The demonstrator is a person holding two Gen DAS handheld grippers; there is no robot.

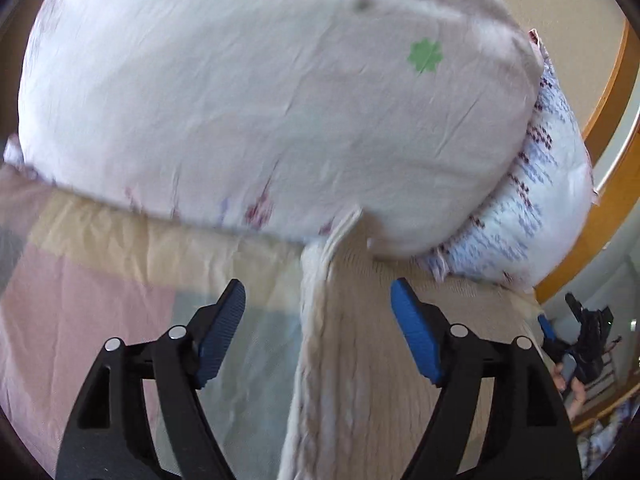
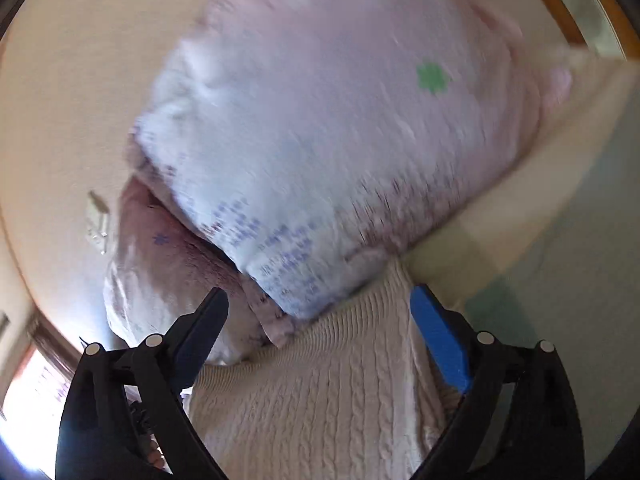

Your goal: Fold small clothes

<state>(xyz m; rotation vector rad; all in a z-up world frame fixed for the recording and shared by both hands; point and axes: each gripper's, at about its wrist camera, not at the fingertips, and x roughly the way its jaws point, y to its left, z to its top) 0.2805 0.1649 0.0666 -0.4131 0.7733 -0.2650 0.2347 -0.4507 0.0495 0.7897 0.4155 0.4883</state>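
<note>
A cream cable-knit garment [image 1: 352,360] lies on the bed, its far end tucked under a big pillow. In the left wrist view my left gripper [image 1: 318,322] is open, its blue pads on either side of the knit's bunched left edge. In the right wrist view the knit [image 2: 320,400] fills the space between the fingers of my right gripper [image 2: 320,316], which is open just above it. The right gripper also shows at the far right of the left wrist view [image 1: 576,344], in a hand.
A large pink-white pillow with a green clover print [image 1: 280,100] sits just ahead, over the knit's far end. A second pillow [image 2: 160,272] lies behind it. Pastel checked bedsheet [image 1: 100,300] lies around. A wooden bed frame [image 1: 608,160] and wall are behind.
</note>
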